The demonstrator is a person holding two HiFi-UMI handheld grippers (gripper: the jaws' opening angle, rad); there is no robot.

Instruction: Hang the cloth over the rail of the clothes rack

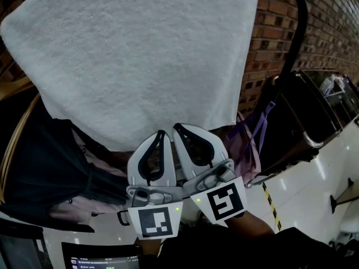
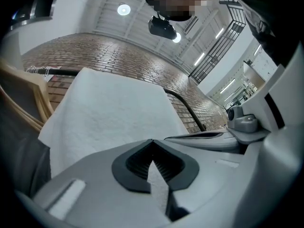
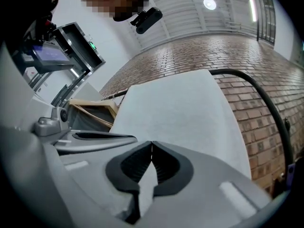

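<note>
head view: the cloth [image 1: 140, 55], draped over the rail [image 1: 299, 17], is clamped at its lower edge by left gripper [image 1: 161, 133] and right gripper [image 1: 177, 128]; it could be dragged off by any downward pull.

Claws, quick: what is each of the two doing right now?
Left claw: closed, pinching the lower edge of the white towel.
Right claw: closed, pinching the same towel edge right beside it.

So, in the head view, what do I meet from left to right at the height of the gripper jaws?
Order: dark garment, left gripper, right gripper, purple fabric, dark frame. The white cloth spans them, so omitted.
</note>
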